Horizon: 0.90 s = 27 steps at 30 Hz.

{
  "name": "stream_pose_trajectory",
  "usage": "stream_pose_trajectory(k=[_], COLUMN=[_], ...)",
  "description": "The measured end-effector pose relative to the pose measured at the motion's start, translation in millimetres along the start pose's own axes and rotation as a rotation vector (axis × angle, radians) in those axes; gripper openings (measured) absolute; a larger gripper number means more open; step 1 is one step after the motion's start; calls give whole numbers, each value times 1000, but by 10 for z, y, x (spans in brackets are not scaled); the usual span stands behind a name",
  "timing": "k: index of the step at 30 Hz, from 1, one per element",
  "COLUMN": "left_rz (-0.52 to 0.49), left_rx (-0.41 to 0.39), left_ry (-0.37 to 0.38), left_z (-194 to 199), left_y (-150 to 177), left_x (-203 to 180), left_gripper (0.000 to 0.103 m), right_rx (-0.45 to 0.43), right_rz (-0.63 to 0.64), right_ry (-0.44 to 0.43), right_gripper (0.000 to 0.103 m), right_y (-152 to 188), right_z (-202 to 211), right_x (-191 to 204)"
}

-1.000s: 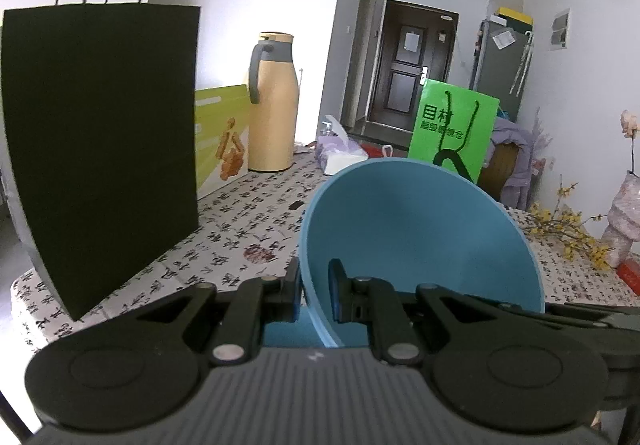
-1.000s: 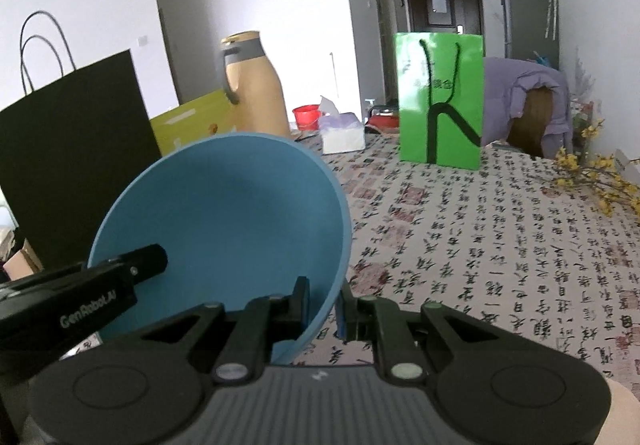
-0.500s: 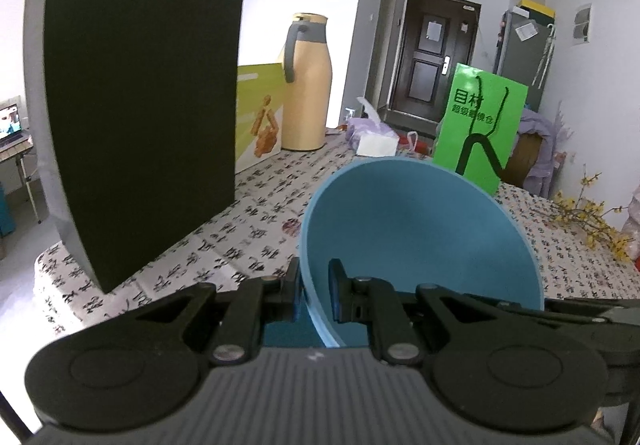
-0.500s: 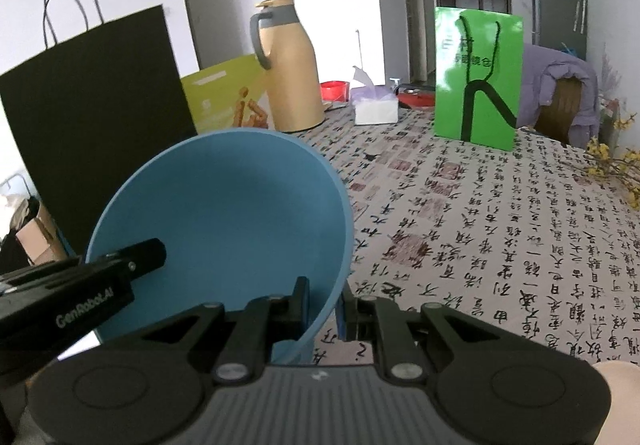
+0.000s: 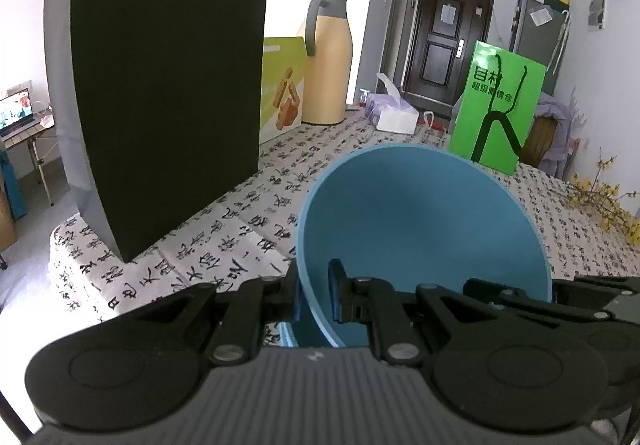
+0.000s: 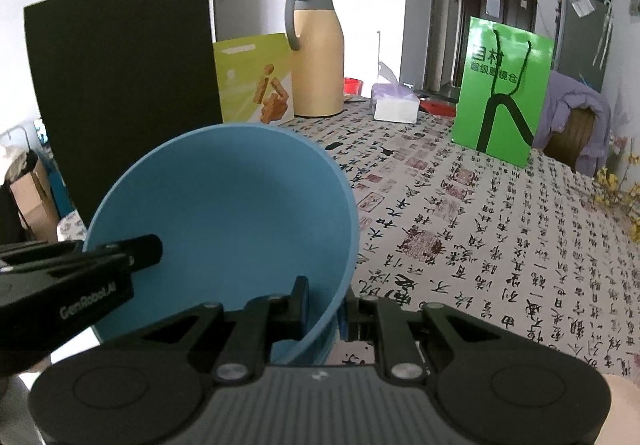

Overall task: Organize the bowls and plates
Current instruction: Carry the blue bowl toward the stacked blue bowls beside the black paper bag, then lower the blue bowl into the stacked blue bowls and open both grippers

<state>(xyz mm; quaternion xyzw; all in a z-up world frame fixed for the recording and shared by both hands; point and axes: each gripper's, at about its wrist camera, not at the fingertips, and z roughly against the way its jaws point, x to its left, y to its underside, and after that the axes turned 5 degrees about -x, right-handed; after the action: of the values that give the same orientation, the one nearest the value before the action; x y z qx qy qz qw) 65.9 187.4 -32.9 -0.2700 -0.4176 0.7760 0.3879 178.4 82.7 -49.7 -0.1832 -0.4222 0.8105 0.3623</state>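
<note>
A blue bowl [image 5: 420,225] hangs tilted over the calligraphy-print tablecloth [image 6: 480,225], its hollow facing both cameras. My left gripper [image 5: 316,277] is shut on the bowl's left rim, one finger inside and one outside. My right gripper [image 6: 324,293] grips the right rim of the bowl [image 6: 224,205] the same way. Its jaws are opening, with the bowl wall still between the pads. One left gripper finger [image 6: 120,257] reaches in from the left of the right wrist view. The underside of the bowl is hidden.
A tall black paper bag [image 5: 160,105] stands close on the left by the table's edge. Behind it are a yellow-green box [image 5: 280,93], a beige thermos jug [image 5: 328,61] and a tissue box [image 5: 392,113]. A green bag [image 5: 496,109] stands farther back, with yellow flowers [image 5: 600,201] at the right.
Both grippers have carried the bowl lower and toward the black bag, which now looms larger in the left wrist view. The right wrist view has rolled level. The bowl stays gripped.
</note>
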Motion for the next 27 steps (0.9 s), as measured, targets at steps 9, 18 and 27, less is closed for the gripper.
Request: stream_pose_trajectory(k=[9, 18, 27], left_rz=[-16, -17, 31], left_rx=[26, 34, 11], left_ry=[4, 14, 71], left_z=[-8, -26, 88], left_y=[60, 85, -23], left_x=[-1, 11, 100], left_gripper=[14, 15, 39], right_rx=[-13, -6, -28], right_rz=[60, 66, -48], right_ry=[34, 37, -39], right_gripper=[18, 18, 33], right_y=[38, 85, 35], right_z=[2, -24, 68], right_x=[61, 51, -185])
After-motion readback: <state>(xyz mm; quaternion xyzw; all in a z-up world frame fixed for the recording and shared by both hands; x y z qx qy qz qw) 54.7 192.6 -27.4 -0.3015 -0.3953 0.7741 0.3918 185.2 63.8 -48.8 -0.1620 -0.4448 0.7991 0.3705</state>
